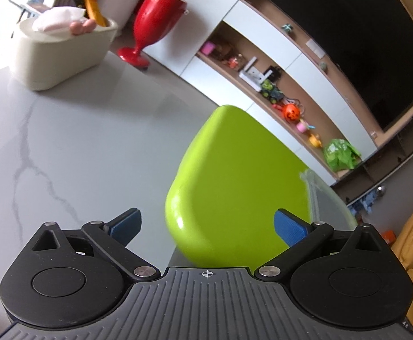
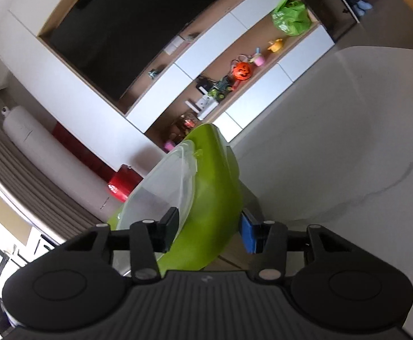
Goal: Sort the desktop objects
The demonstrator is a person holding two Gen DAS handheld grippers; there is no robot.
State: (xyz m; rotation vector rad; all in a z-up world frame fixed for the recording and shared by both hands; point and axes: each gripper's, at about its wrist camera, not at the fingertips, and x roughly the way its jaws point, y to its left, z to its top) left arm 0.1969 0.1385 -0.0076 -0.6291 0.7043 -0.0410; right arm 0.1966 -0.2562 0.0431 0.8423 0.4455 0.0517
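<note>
Your right gripper straddles the green container, with the clear lid against its left finger; the pads appear to press on it, though blur hides contact. Your left gripper stands spread, the container just ahead between its fingertips, untouched.

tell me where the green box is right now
The green box sits at the table edge, between the right gripper's fingers in the right wrist view and just ahead of the open left gripper.
</note>
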